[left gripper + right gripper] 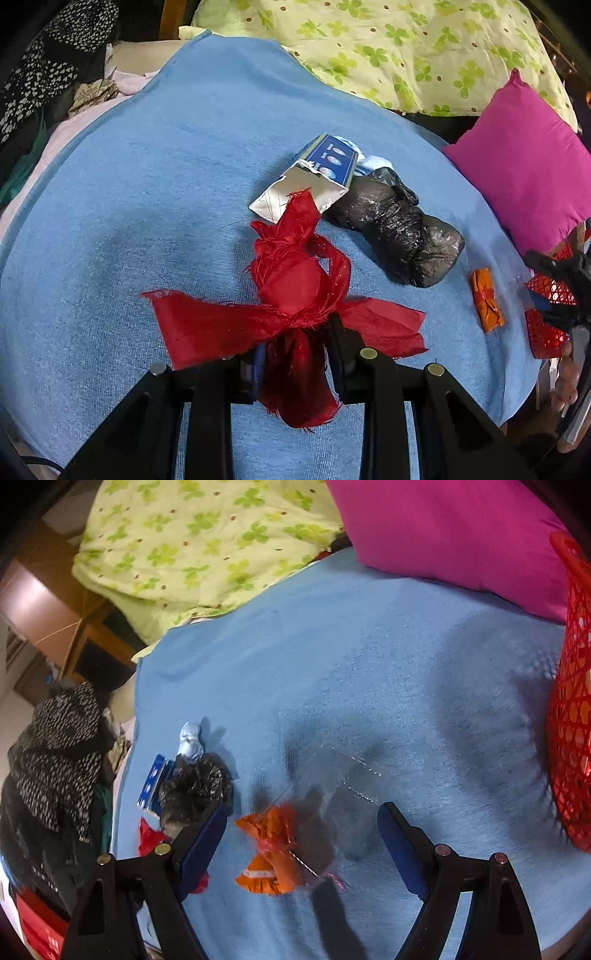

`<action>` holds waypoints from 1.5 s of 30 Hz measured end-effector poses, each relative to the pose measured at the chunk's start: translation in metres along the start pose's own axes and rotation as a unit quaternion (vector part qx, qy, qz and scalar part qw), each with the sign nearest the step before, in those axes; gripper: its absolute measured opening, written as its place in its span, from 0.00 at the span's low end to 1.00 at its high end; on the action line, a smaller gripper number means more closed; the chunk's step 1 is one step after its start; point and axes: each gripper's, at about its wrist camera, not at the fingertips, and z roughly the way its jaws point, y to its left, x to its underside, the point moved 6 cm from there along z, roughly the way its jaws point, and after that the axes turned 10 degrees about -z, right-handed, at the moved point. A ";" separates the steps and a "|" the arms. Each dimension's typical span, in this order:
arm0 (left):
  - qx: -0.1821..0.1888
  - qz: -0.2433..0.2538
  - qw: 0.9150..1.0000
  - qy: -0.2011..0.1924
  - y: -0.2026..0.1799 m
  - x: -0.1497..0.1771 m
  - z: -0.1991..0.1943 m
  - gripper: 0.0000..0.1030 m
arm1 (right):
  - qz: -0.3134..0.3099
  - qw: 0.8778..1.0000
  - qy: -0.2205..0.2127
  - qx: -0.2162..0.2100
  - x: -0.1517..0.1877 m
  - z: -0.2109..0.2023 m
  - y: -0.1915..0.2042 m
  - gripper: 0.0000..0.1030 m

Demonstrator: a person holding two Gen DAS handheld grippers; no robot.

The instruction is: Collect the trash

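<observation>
My left gripper (295, 354) is shut on a frayed red cloth scrap (291, 284), which spreads over the blue sheet (147, 203) ahead of it. Beyond the scrap lie a torn white and blue carton (314, 177) and a knotted black plastic bag (399, 236). An orange wrapper (487, 299) lies to the right. In the right wrist view my right gripper (301, 830) stands open. The orange wrapper (269, 853) and a clear plastic piece (343, 786) sit between its fingers (207, 834), untouched by the pads. The right gripper (546, 291) also shows at the left wrist view's right edge.
A red mesh basket (570, 720) stands at the right edge of the sheet, by a pink pillow (443, 528). A green clover quilt (192, 542) lies behind. Dark spotted clothing (55, 753) is heaped off the left side. A pale blue wad (190, 742) lies by the black bag (195, 786).
</observation>
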 end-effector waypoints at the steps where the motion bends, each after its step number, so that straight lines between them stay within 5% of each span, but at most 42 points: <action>1: -0.001 0.001 1.000 -0.002 0.001 0.000 -0.001 0.29 | 0.004 1.000 0.002 0.010 0.000 0.003 0.001 0.84; 8: 0.003 0.008 1.000 -0.020 0.002 -0.002 -0.012 0.29 | -0.008 0.995 0.005 0.099 -0.002 0.015 -0.001 0.82; 13: 0.005 0.006 1.000 -0.022 0.003 -0.002 -0.014 0.29 | -0.004 0.996 0.003 0.093 0.000 0.015 -0.008 0.58; 24: -0.001 0.011 0.998 -0.068 0.008 -0.002 -0.040 0.29 | -0.039 0.998 -0.028 0.043 -0.003 -0.010 -0.002 0.52; 28: -0.002 0.015 0.996 -0.089 0.006 0.004 -0.057 0.29 | -0.061 0.996 -0.057 0.026 -0.008 -0.025 0.008 0.52; 34: 0.038 0.005 0.997 -0.059 -0.012 0.029 -0.071 0.29 | -0.082 0.991 -0.107 -0.004 -0.013 -0.053 0.021 0.52; 45: 0.114 0.106 0.986 -0.052 -0.136 0.038 -0.114 0.29 | -0.095 0.959 -0.263 -0.054 -0.023 -0.151 0.017 0.52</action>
